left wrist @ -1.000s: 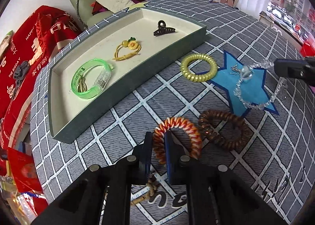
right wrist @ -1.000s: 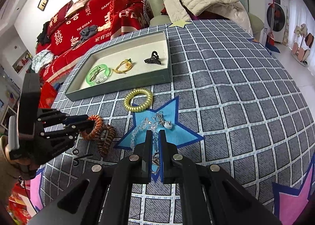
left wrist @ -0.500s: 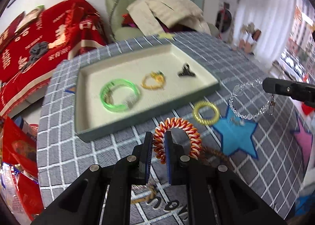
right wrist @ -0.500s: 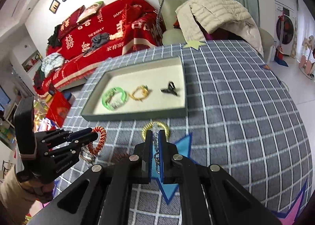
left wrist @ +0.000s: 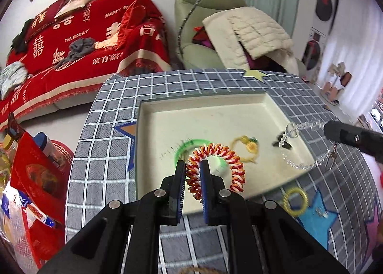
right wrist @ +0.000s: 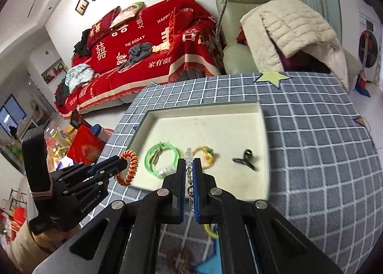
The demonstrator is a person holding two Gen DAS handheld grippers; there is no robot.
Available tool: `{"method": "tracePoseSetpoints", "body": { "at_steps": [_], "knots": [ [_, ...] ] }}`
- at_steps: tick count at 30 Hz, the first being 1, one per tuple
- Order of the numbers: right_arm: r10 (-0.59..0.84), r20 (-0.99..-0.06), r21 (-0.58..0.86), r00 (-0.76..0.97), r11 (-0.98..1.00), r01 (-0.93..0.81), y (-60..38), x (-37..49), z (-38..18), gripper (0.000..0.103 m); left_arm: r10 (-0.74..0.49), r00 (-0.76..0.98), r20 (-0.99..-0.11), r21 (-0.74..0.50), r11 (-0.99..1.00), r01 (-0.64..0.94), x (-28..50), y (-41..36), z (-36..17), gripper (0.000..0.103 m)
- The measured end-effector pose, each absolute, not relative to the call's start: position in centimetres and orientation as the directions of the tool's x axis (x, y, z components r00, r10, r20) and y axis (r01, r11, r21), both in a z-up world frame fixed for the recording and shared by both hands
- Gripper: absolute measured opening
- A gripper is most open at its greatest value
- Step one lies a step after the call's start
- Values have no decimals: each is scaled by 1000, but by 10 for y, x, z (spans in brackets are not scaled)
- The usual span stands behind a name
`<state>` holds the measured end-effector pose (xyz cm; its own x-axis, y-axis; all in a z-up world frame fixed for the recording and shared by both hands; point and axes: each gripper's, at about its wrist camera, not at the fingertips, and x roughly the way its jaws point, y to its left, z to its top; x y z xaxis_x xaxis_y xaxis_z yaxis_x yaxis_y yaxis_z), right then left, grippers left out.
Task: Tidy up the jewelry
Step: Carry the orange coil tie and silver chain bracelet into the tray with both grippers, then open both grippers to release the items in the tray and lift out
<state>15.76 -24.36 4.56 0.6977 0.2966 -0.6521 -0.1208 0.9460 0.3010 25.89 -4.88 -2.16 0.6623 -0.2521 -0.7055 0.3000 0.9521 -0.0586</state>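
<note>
We held the left gripper (left wrist: 192,166) above the near edge of the tray (left wrist: 239,106), its fingers nearly closed and pinching the red-and-white spiral hair tie (left wrist: 216,166), which hung off the table. We kept the right gripper (right wrist: 189,169) close to shut as well, clamped on the clear bead bracelet (left wrist: 301,147); from the left wrist view its chain dangled over the tray's right side. Inside the tray lay the green bangle (right wrist: 161,160), the yellow hair tie with a charm (right wrist: 205,155) and the black claw clip (right wrist: 245,157), each apart from the others. The yellow spiral hair tie (left wrist: 295,201) lay on the checked tablecloth (left wrist: 107,154), just beside the blue star patch (left wrist: 316,221).
</note>
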Motion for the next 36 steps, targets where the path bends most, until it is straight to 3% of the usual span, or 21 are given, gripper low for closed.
{"method": "tracePoseSetpoints", "body": {
  "at_steps": [15,24,25,27,28,29,36],
  "knots": [
    [254,-744,307,618,951,-21,-259,212,-24,6,-154,603,-783,5,967,254,300,-64,-71,33],
    [200,-790,263,580,964,26,-267,216,-47,7,-90,633,-769,95,963,251,297,-74,-73,33],
    [197,-795,260,574,965,29,-266,216,-48,9,-88,634,-768,96,964,249,296,-74,-73,33],
    [200,-798,264,568,964,32,-265,215,-50,27,-87,636,-767,93,965,244,294,-73,-71,33],
    [201,-797,267,570,963,33,-266,214,-49,50,-88,637,-766,92,966,243,294,-73,-71,33],
    [201,-792,269,577,963,34,-266,212,-47,63,-87,641,-763,92,966,241,293,-73,-70,33],
    [228,-739,301,634,954,7,-266,195,-25,63,-94,654,-751,90,966,242,287,-75,-60,33]
  ]
}}
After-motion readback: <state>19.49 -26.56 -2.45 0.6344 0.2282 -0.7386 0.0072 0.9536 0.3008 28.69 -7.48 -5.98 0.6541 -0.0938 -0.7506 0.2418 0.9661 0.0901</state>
